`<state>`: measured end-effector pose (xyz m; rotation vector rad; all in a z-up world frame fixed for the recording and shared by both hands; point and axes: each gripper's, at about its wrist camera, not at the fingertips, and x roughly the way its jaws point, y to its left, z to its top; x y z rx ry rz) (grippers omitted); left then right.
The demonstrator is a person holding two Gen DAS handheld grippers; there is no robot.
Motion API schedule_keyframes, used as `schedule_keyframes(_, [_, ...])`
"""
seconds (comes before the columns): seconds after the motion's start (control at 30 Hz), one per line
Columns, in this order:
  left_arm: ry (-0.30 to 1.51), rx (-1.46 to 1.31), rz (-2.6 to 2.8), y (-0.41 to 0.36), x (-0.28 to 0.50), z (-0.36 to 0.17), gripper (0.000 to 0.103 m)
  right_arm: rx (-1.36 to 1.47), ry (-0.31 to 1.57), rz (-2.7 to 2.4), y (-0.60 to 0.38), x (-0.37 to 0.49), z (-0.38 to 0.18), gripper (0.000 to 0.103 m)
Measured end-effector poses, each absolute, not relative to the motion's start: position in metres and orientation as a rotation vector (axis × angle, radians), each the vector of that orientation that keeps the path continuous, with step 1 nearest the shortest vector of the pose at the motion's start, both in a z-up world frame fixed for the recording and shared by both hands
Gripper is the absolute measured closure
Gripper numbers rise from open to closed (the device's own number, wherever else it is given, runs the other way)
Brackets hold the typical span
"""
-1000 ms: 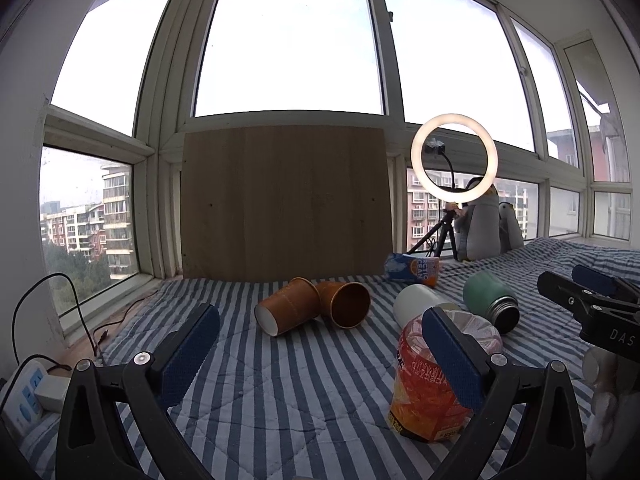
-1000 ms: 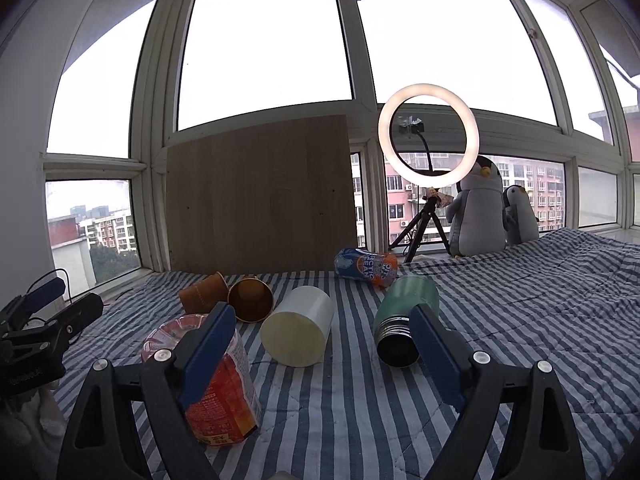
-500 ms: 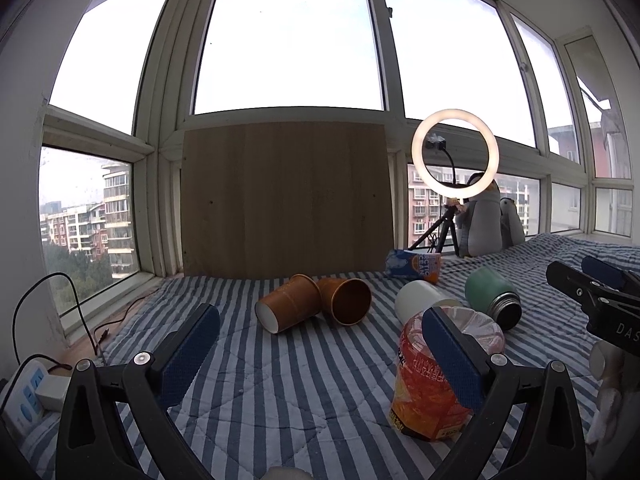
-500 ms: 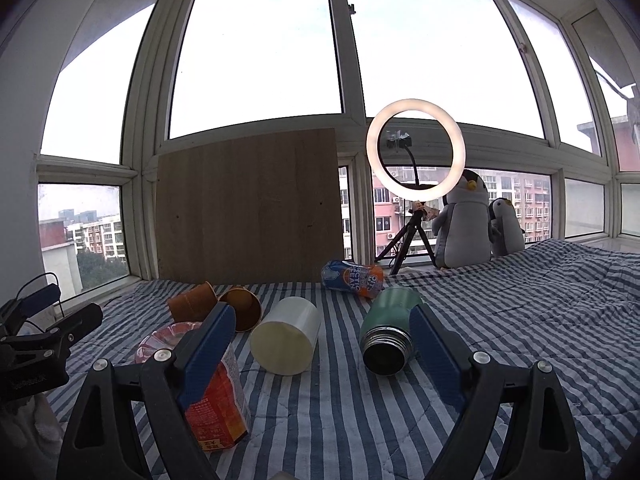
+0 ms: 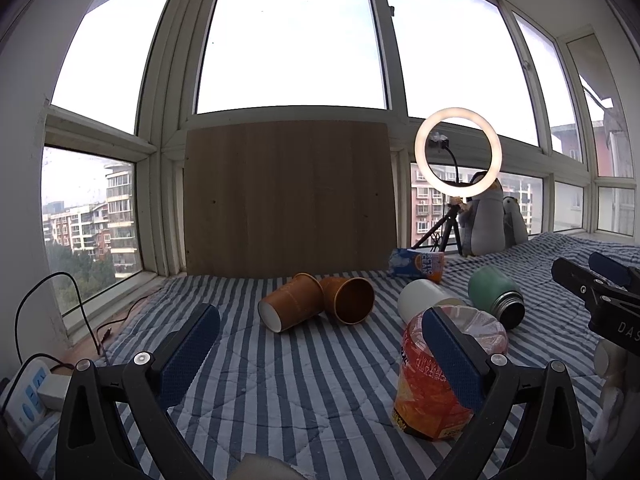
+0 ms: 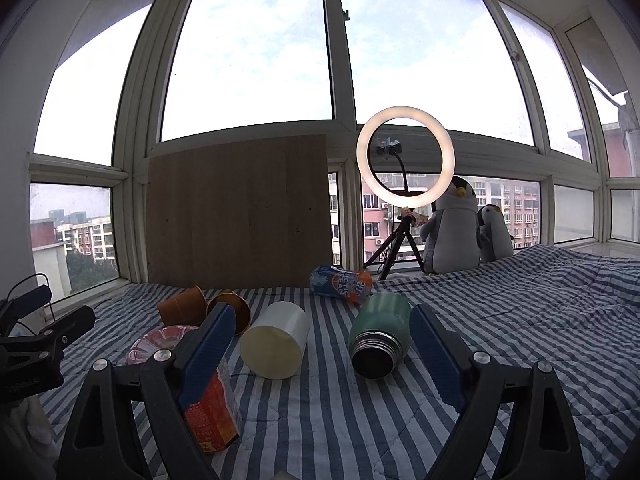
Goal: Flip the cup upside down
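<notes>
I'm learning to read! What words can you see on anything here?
"ARCTIC OCEAN" on the can lying at the back.
"DAS", cut off at the picture's edge, on the right tool.
Orange cup: printed characters, too blurred to read.
Paper cups, white cup and green flask: no text seen.

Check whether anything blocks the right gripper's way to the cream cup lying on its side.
Nothing visible does. The right gripper is open, and only bare striped blanket lies between it and the cream cup. The orange tub stands off to the left, the green flask to the right.
</notes>
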<state>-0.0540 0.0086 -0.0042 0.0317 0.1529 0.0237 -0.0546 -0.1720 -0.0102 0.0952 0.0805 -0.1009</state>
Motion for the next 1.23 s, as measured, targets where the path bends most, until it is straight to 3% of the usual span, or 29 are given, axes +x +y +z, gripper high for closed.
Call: schedule_keyframes(1.23, [0.159, 0.049, 0.022, 0.0030, -0.0517, -0.0064, 0.000, 0.099, 0.081, -0.101, -0.1723, -0.0556, -0.0092, 0.017])
